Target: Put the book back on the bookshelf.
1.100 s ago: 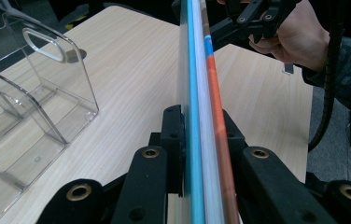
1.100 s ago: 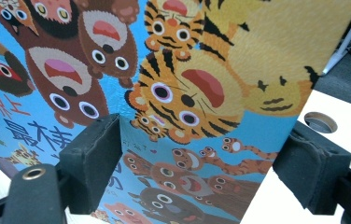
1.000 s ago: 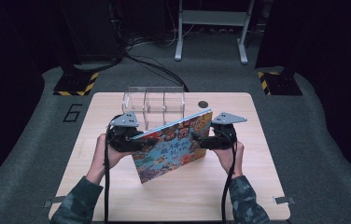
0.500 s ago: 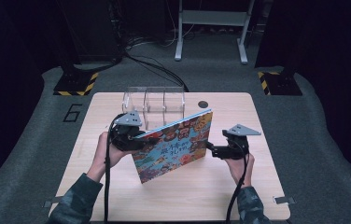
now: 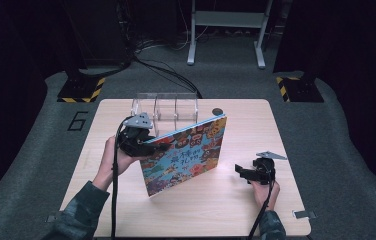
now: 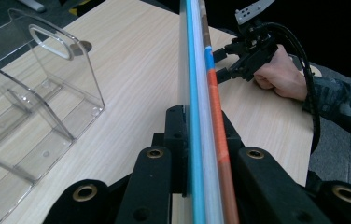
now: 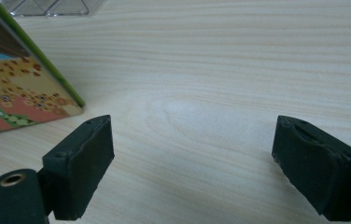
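Observation:
A picture book (image 5: 183, 155) with a bright cartoon cover stands tilted on the wooden table (image 5: 226, 205), its lower edge on the wood. My left gripper (image 5: 152, 145) is shut on its upper left edge. In the left gripper view the book's edge (image 6: 197, 70) runs straight up between the clamped jaws. My right gripper (image 5: 240, 171) sits low over the table to the right of the book, apart from it. Its jaws have just closed a little but stand wide with nothing between them (image 7: 192, 149). The book's lower corner (image 7: 19, 93) lies to their left.
A clear plastic divider stand (image 5: 166, 107) is at the table's back, just behind the book, also seen beside my left gripper (image 6: 38, 93). A small dark disc (image 5: 217, 111) lies right of it. Bare wood spreads around the right gripper. Dark floor surrounds the table.
The right gripper has let go of the book's right edge and dropped down and to the right, close to the table. The left gripper still holds the book in place.

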Motion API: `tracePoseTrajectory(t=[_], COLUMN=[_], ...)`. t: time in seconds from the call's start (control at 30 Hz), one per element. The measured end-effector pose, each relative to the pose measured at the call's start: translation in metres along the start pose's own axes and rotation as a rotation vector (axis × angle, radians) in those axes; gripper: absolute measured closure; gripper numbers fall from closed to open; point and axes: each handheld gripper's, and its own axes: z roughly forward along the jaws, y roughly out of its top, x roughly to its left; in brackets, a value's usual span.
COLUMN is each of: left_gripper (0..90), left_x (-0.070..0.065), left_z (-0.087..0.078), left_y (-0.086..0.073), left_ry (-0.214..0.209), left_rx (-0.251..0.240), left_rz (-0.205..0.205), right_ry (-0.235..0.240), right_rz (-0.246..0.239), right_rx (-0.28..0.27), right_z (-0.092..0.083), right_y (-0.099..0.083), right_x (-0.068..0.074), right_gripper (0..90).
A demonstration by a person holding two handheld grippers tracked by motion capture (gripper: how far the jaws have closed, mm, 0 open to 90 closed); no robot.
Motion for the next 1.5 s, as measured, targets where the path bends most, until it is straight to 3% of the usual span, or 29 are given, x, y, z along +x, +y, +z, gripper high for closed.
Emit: tracePoseTrajectory(t=[0.43, 0.9, 1.1, 1.33, 1.5], left_gripper=[81.1, 81.0, 80.9, 80.9, 80.9], left_x=[0.009, 0.023, 0.029, 0.036, 0.040], left_z=[-0.020, -0.049, -0.062, -0.082, -0.094], left_y=[0.003, -0.008, -0.015, -0.021, -0.027], left_ry=[0.058, 0.070, 0.099, 0.133, 0.158], left_rx=[0.034, 0.004, -0.027, -0.043, -0.053], left_rz=[0.001, -0.040, -0.072, -0.096, -0.110], right_ry=[-0.013, -0.025, -0.037, -0.097, -0.133], right_rz=[0.013, 0.006, -0.001, -0.022, -0.064], right_rx=[0.000, -0.003, -0.001, 0.002, 0.021], right_z=[0.002, 0.003, 0.003, 0.006, 0.009], right_y=[-0.002, -0.002, -0.002, -0.002, -0.002], right_x=[-0.003, -0.003, -0.002, 0.003, 0.007], right_gripper=[12.7, 13.7, 14.1, 12.2, 10.5])
